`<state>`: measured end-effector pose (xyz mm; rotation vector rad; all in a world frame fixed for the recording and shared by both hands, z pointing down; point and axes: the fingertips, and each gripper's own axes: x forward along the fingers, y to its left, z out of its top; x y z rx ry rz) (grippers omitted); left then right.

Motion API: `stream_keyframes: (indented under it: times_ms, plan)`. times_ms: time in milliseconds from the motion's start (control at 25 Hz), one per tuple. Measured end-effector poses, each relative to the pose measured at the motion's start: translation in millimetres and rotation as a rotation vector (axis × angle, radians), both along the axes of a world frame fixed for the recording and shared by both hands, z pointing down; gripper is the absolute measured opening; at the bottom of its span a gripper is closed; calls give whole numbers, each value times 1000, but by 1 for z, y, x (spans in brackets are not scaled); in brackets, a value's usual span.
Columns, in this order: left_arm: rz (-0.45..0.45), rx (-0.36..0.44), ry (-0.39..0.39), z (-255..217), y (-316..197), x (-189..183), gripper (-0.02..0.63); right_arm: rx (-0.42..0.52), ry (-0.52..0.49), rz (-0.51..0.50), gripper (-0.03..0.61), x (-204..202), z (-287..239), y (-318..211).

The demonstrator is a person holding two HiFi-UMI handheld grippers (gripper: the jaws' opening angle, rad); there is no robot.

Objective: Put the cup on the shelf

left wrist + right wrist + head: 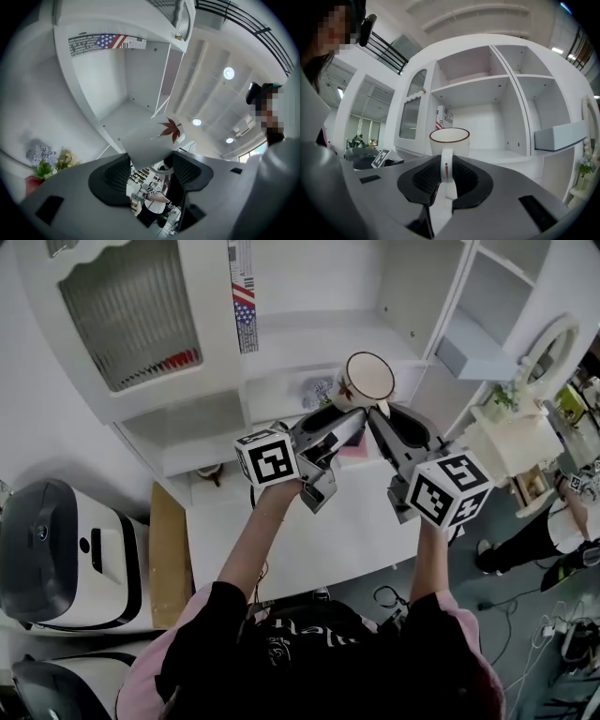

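The cup (368, 379) is white with a dark red rim. It is in the air above the white tabletop (309, 540), in front of the white shelf unit (319, 334), and rests on no shelf board.

In the right gripper view the cup (450, 140) stands upright just beyond my jaws, with its handle (446, 168) pointing back toward the camera. My right gripper (447, 161) is clenched on that handle, which runs down the narrow gap between the two dark pads.

In the left gripper view the cup (145, 138) is seen from below and from the side, with a red maple leaf (171, 129) printed on its wall. My left gripper (151, 161) has its jaws spread wide, their tips set against opposite sides of the cup's lower body, grasping it.

In the head view the left gripper (342, 418) reaches in from the left and the right gripper (380, 412) from the right. Both meet under the cup.

Surroundings:
- An open compartment (487, 117) of the shelf unit lies directly behind the cup.
- A flag-pattern sticker (243, 301) is on the upright to the left of it.
- A ribbed glass door (131, 315) is further left.
- A grey box (560, 133) sits on a shelf at the right.
- Artificial flowers (44, 157) stand at the far left of the left gripper view.
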<state>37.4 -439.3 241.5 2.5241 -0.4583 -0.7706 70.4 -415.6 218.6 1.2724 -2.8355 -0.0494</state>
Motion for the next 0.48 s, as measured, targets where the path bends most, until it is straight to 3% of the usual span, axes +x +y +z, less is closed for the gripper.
stream_keyframes:
  times_ms: [480]
  plan:
    - [-101, 14, -43, -11, -42, 10, 284, -1, -73, -87, 91, 12, -18, -51]
